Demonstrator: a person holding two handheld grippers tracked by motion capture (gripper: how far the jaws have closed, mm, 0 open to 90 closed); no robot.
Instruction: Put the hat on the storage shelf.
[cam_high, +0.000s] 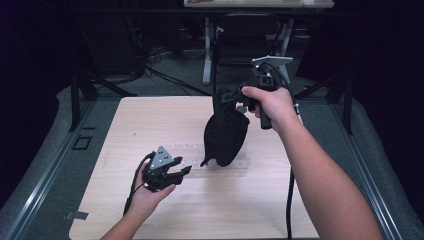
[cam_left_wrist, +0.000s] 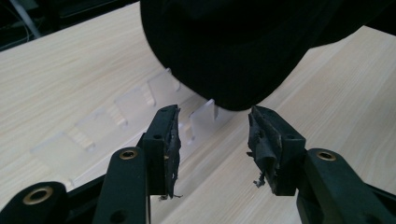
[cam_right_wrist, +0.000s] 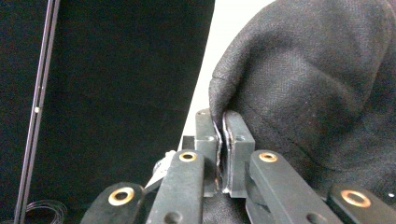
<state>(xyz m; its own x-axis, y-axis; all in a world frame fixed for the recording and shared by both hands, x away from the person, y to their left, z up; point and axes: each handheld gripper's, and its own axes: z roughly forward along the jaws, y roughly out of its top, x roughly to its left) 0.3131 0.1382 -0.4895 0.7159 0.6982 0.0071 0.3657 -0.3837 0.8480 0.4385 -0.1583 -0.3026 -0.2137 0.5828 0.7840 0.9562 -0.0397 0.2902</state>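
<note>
A black fabric bag (cam_high: 225, 135) hangs over the wooden table (cam_high: 150, 115), and my right gripper (cam_high: 227, 96) is shut on a fold at its top. In the right gripper view the jaws (cam_right_wrist: 220, 116) pinch the cloth edge of the bag (cam_right_wrist: 317, 84). The bag's bottom hangs just over a clear slotted plastic rack (cam_high: 187, 148) lying flat on the table. My left gripper (cam_high: 182, 171) is held low to the left of the bag, open, with nothing between its fingers. In the left gripper view it (cam_left_wrist: 212, 126) points at the underside of the bag (cam_left_wrist: 224, 46) and the rack (cam_left_wrist: 135, 100).
The right gripper's cable (cam_high: 290, 200) drops along the forearm to the table's front edge. Beyond the far edge stand a chair (cam_high: 245, 45) and desk legs (cam_high: 206, 50), with cables on the floor. Metal rails (cam_high: 45, 165) flank the table.
</note>
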